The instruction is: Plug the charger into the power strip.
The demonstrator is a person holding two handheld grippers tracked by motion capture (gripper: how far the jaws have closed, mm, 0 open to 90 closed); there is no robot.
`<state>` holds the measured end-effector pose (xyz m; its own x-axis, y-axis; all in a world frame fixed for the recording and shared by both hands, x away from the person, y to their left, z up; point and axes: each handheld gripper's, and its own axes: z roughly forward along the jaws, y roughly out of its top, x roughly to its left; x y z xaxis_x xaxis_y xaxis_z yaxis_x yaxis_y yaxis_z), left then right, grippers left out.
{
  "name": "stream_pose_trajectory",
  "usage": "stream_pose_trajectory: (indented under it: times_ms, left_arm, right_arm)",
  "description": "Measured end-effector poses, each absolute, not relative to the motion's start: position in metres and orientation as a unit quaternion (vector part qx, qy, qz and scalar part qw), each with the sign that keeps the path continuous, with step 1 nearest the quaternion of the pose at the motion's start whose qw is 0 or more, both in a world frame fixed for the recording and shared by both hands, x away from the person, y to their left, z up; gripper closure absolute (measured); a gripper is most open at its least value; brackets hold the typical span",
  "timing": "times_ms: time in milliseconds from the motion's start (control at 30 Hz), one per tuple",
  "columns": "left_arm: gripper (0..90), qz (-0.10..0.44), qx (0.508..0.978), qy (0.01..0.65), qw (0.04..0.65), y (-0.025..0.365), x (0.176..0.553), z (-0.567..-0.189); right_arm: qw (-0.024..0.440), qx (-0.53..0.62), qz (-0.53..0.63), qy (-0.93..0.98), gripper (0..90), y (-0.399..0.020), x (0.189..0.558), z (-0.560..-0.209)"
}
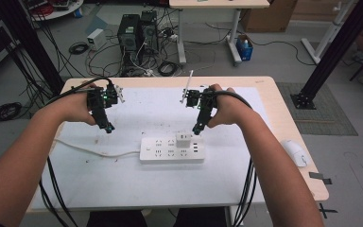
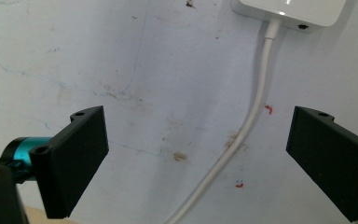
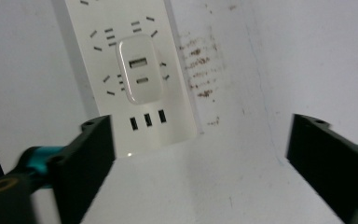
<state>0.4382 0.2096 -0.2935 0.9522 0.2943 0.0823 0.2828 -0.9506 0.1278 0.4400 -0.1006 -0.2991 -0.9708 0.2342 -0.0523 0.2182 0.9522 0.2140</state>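
I held my left gripper (image 1: 108,126) above the white mat (image 1: 137,184), its jaws spread wide and grasping nothing; beneath them ran the white cable (image 2: 254,116) of the power strip (image 1: 172,149). My right gripper (image 1: 197,128) hung just above the strip's far right end, jaws likewise released and empty. A white USB charger (image 3: 140,70) sat plugged into the strip, beside its three USB ports (image 3: 148,120). A computer mouse (image 1: 296,152) lay near the table's (image 1: 283,118) right edge.
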Motion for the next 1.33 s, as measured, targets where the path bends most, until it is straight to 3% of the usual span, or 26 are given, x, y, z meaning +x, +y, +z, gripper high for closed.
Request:
stream_pose_trajectory:
  times_ms: [433,1333]
  left_arm:
    - [5.6,0.033,0.989,0.131,0.054,0.201,0.449,-0.281]
    - [5.6,0.03,0.991,0.119,0.053,0.195,0.449,-0.282]
  right_arm:
    - [0.047,0.133,0.08,0.987,0.9,-0.125,0.45,-0.293]
    - [0.046,0.134,0.074,0.987,0.9,-0.121,0.447,-0.294]
